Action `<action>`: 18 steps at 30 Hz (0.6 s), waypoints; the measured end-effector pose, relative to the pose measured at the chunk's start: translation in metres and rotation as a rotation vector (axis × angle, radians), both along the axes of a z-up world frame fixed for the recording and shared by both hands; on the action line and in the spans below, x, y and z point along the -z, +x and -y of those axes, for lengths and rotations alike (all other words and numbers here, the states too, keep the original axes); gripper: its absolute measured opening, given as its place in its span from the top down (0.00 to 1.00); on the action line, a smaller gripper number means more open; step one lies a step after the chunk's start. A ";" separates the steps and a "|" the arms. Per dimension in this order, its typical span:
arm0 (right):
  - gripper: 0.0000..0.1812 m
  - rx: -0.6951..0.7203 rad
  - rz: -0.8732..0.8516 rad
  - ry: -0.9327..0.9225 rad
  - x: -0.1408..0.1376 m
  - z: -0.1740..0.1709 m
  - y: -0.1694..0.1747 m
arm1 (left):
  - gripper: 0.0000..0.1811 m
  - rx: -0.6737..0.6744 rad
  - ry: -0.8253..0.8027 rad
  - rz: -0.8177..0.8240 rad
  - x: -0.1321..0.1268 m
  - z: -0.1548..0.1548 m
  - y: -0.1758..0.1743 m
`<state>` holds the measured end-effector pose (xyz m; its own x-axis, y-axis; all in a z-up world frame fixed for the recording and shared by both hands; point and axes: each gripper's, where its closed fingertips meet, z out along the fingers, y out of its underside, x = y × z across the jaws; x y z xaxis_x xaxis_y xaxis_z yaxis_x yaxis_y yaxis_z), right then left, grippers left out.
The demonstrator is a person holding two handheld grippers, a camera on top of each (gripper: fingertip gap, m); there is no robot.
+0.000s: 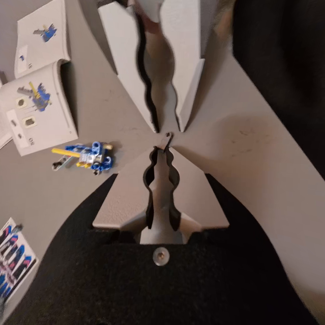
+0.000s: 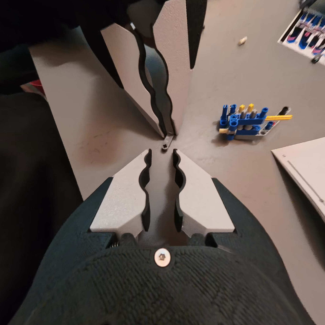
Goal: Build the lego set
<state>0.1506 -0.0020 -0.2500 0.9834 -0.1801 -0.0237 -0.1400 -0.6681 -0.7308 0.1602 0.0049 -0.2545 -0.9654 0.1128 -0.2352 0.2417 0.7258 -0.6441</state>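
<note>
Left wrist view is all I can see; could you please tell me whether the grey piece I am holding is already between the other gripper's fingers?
Observer: Not yet. In the right wrist view, the free end of the grey piece lies just ahead of the tips of the open right gripper, not between them.
Operator: Thank you. Is any loose part lying on the table outside my picture?
Observer: Yes, a small tan piece lies alone on the bare surface, a little way from the sticker sheet.
</note>
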 end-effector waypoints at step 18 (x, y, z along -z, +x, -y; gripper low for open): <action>0.96 0.075 -0.124 0.463 -0.069 -0.003 0.013 | 0.98 -0.026 -0.156 0.948 -0.075 0.006 0.008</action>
